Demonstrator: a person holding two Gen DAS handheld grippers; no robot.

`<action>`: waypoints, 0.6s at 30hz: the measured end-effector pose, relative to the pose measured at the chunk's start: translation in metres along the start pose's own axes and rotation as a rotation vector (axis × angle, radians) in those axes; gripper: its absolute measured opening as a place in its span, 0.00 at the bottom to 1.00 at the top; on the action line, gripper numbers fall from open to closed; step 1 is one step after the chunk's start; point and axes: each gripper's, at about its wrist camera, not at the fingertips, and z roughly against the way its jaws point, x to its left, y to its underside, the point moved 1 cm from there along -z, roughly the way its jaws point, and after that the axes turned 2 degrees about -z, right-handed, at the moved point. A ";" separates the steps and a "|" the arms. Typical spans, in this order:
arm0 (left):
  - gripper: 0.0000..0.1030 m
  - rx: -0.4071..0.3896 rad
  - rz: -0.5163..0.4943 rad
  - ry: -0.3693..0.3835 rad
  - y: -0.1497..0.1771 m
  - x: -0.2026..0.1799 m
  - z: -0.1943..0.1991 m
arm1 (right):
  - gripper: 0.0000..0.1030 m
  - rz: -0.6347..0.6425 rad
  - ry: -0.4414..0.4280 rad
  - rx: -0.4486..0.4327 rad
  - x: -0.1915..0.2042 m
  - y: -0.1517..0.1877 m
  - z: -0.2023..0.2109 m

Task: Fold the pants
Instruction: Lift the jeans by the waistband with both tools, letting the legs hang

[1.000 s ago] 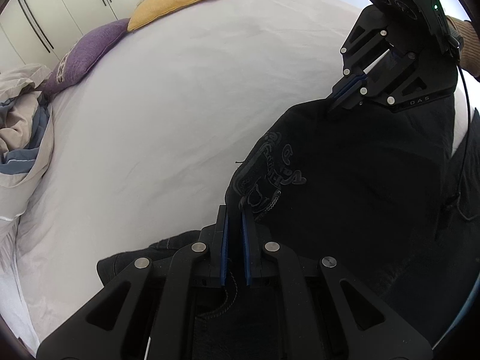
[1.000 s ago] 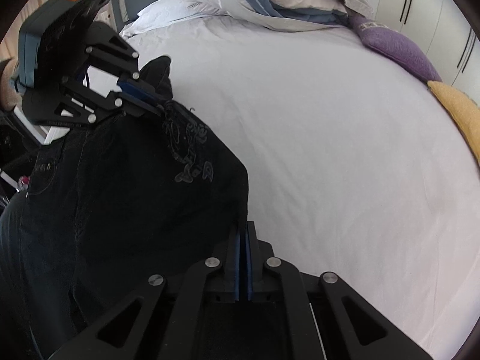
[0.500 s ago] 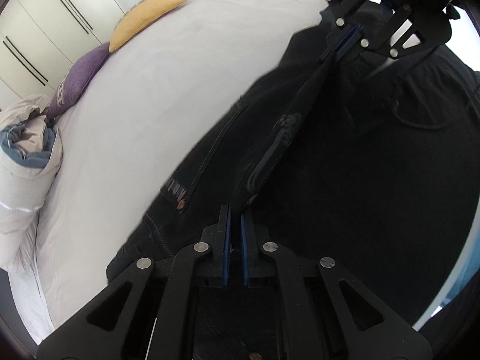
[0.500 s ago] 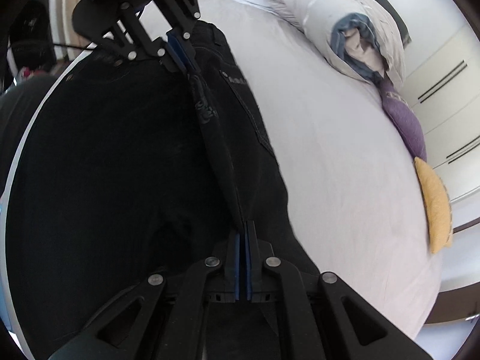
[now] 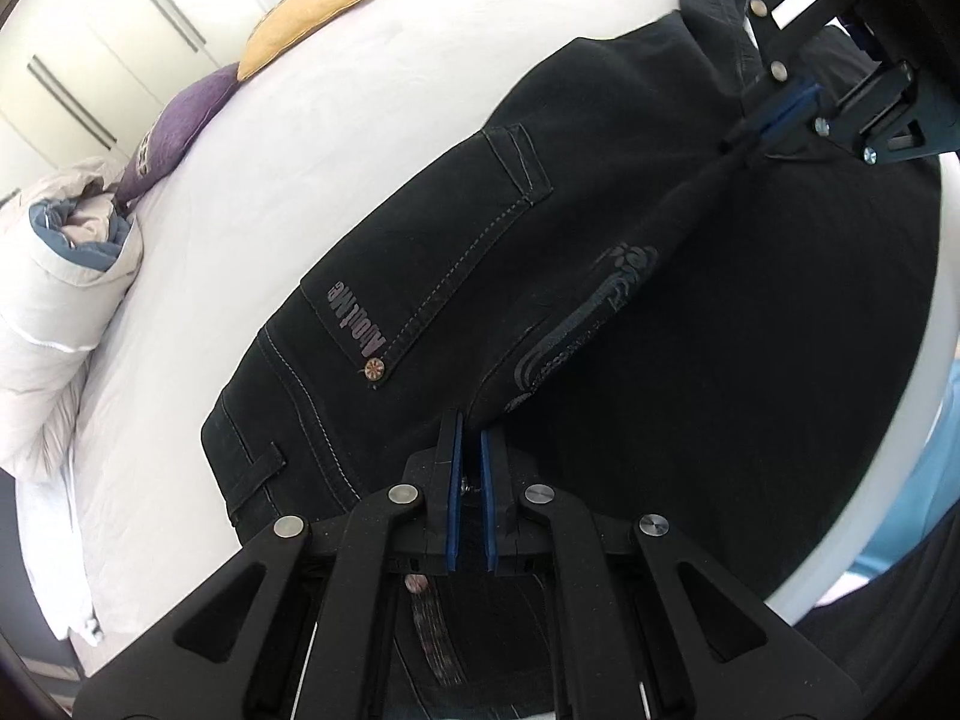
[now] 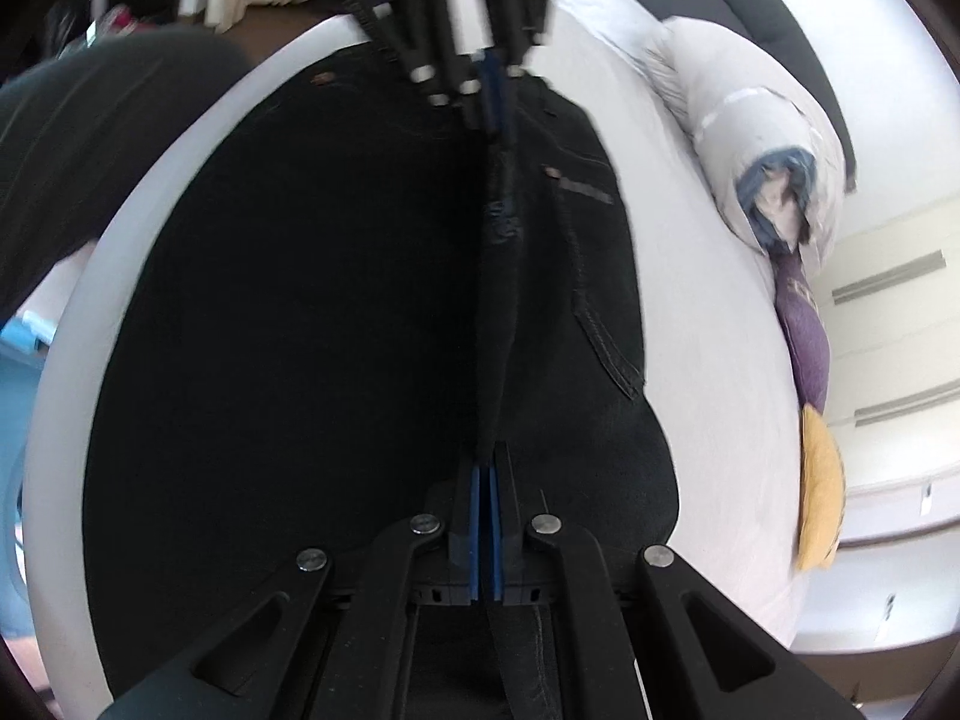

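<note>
Black jeans point(image 5: 456, 252) with a back pocket and a printed leg lie on the white bed point(image 5: 288, 138). A raised edge of them is stretched taut between my two grippers. My left gripper point(image 5: 467, 438) is shut on one end of that edge. My right gripper point(image 6: 487, 468) is shut on the other end; it also shows in the left wrist view point(image 5: 774, 114). The left gripper shows in the right wrist view point(image 6: 489, 84) at the top. The jeans point(image 6: 300, 312) fill most of the right wrist view.
A rolled white and blue duvet point(image 5: 66, 276) lies at the bed's head. A purple cushion point(image 5: 174, 126) and a yellow cushion point(image 5: 300, 18) lie along the far side by white wardrobe doors point(image 5: 90, 60). The near edge of the bed point(image 5: 888, 396) curves on the right.
Both grippers have lifted and pulled apart, drawing the held edge taut. More of the jeans, with the back pocket, has come into view on the bed. Both stay shut.
</note>
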 end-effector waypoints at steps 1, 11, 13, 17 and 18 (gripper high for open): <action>0.04 0.003 -0.013 0.001 0.002 -0.002 0.000 | 0.03 0.040 -0.001 0.004 0.010 0.000 0.001; 0.04 0.016 -0.195 -0.005 0.022 -0.038 -0.009 | 0.03 0.376 0.012 0.036 0.068 0.014 0.014; 0.04 0.024 -0.212 -0.006 0.023 -0.033 -0.017 | 0.03 0.390 0.013 0.031 0.073 0.013 0.016; 0.04 0.030 -0.247 -0.015 0.032 -0.034 -0.020 | 0.03 0.426 0.017 0.018 0.094 0.014 0.025; 0.04 0.030 -0.249 -0.017 0.040 -0.040 -0.017 | 0.03 0.431 0.019 0.016 0.088 0.012 0.019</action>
